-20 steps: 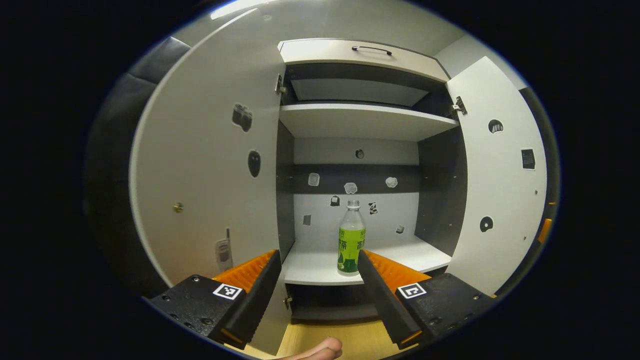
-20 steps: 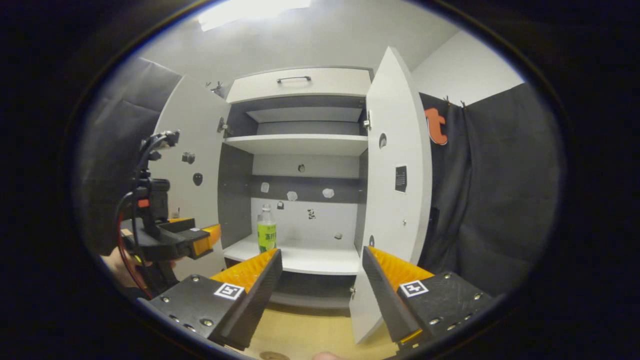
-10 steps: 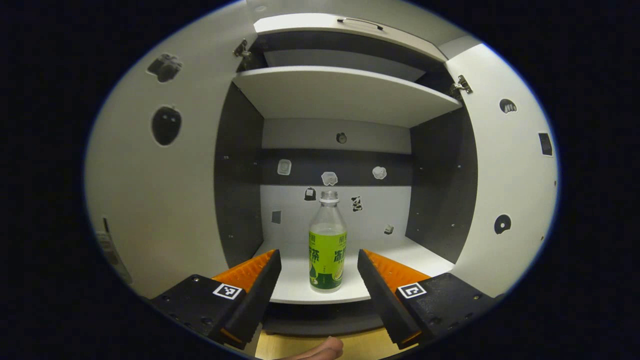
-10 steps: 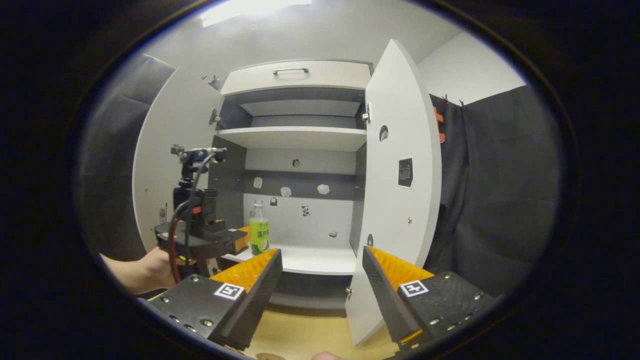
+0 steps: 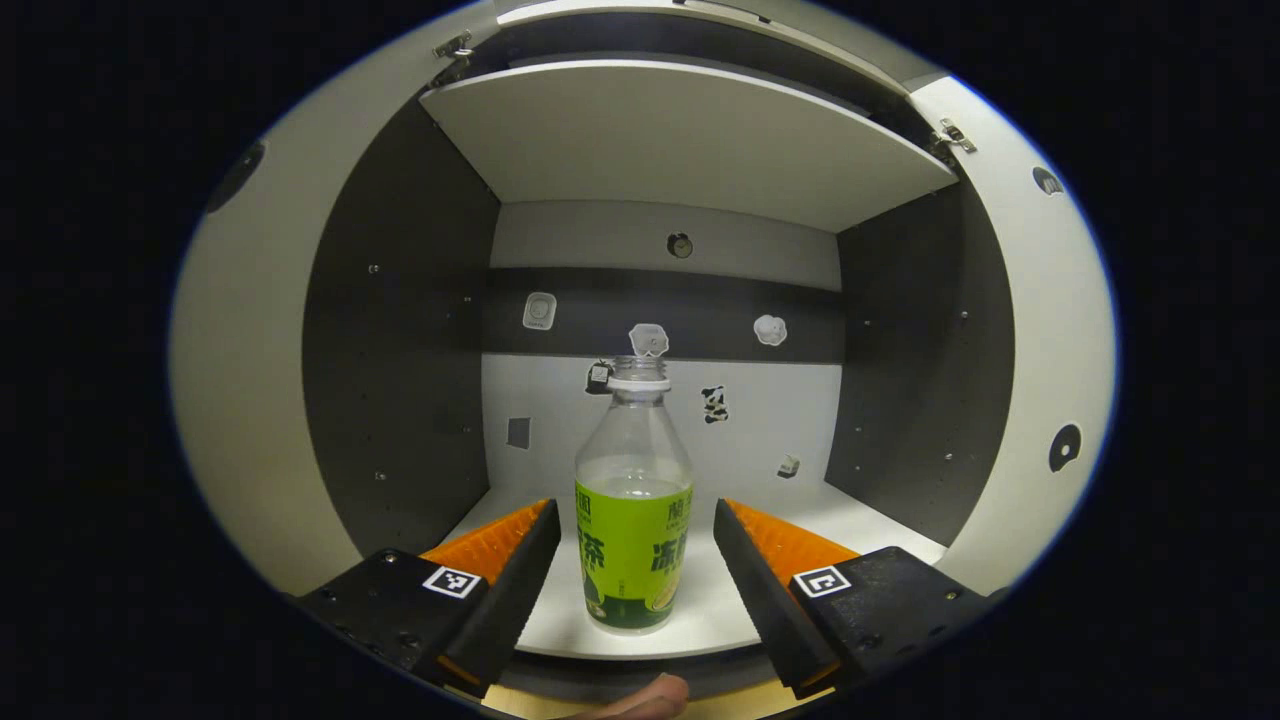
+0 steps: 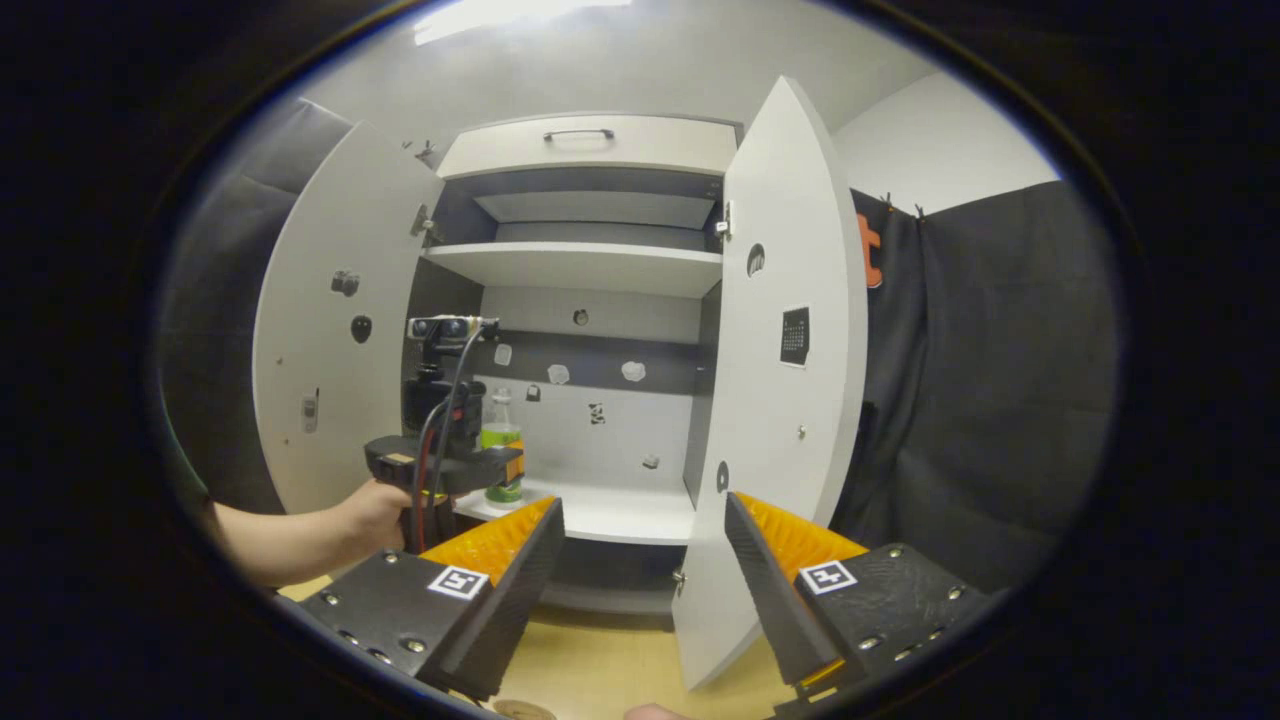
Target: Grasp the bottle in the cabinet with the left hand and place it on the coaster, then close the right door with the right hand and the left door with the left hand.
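Observation:
A clear bottle (image 5: 632, 520) with a green label and no cap stands upright near the front edge of the cabinet's lower shelf (image 5: 800, 510). My left gripper (image 5: 635, 575) is open, one finger on each side of the bottle's label, with narrow gaps between fingers and bottle. In the right gripper view a hand holds the left gripper (image 6: 508, 470) level at the shelf, partly covering the bottle (image 6: 500, 432). My right gripper (image 6: 640, 560) is open and holds nothing, in front of the cabinet near the right door (image 6: 790, 400). Both doors stand wide open, the left door (image 6: 320, 340) too.
A wooden tabletop (image 6: 600, 660) lies below the cabinet. The rim of a round brown disc (image 6: 522, 710) peeks in at the bottom edge. An upper shelf (image 5: 680, 140) hangs over the bottle. Small stickers dot the back wall (image 5: 760, 420) and both doors.
My left gripper has moved forward into the cabinet until the bottle stands between its open fingers. My right gripper has shifted only slightly.

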Action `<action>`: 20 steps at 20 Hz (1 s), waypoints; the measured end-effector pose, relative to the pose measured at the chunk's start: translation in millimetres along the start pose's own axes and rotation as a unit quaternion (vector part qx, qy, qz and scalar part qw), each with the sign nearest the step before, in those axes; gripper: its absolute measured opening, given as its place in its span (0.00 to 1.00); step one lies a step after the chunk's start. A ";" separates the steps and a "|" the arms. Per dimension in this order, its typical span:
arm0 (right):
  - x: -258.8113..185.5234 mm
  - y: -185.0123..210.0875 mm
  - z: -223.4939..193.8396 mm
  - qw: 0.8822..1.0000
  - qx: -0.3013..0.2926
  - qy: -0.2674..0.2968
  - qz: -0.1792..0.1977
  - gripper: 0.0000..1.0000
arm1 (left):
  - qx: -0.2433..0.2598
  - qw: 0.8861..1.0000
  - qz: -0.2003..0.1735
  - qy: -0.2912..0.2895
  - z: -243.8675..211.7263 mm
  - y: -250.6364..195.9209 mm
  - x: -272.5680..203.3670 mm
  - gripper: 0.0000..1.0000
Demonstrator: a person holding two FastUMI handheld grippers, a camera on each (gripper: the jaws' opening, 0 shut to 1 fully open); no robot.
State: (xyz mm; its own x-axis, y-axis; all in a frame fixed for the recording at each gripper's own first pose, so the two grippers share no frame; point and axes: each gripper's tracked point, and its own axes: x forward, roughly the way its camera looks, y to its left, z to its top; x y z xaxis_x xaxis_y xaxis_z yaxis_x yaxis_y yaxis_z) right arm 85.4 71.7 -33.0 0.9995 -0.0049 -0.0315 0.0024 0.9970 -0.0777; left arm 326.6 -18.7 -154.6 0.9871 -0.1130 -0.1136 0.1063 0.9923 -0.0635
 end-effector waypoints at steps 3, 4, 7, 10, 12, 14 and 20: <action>-2.9 -4.9 -5.5 1.000 -0.001 0.003 -0.005 0.97 | -0.005 1.000 0.006 0.012 -11.7 7.7 20.3 0.98; -5.3 -6.2 -8.6 1.000 0.001 0.006 -0.006 0.99 | -0.007 1.000 0.004 0.018 -16.9 7.9 22.7 0.98; -13.3 -13.0 -12.9 1.000 0.007 0.010 -0.015 0.98 | -0.017 1.000 0.003 0.024 -18.6 12.0 16.7 0.80; -26.7 -14.8 -13.1 1.000 0.012 0.010 -0.013 0.97 | -0.035 0.999 -0.004 0.015 -10.1 9.8 -5.3 0.80; -34.3 -15.8 -13.3 1.000 0.019 0.009 -0.010 0.97 | -0.037 0.999 -0.009 0.011 -4.7 6.6 -24.2 0.80; -41.3 -15.6 -13.8 1.000 0.025 0.008 -0.007 0.98 | -0.022 1.000 -0.014 0.002 1.8 0.9 -45.3 0.80; -61.4 -20.7 -16.0 0.999 0.036 0.000 0.005 0.98 | 0.021 0.999 -0.035 -0.022 7.4 -25.2 -112.3 0.80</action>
State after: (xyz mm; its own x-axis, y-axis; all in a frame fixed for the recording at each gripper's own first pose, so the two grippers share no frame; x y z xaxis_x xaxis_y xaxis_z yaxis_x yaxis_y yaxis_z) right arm 23.5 50.2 -45.3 0.9994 0.0050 -0.0328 -0.0052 1.0000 -0.0050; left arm 214.0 -30.6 -133.0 0.9813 -0.1805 -0.0674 0.1790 0.9835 -0.0278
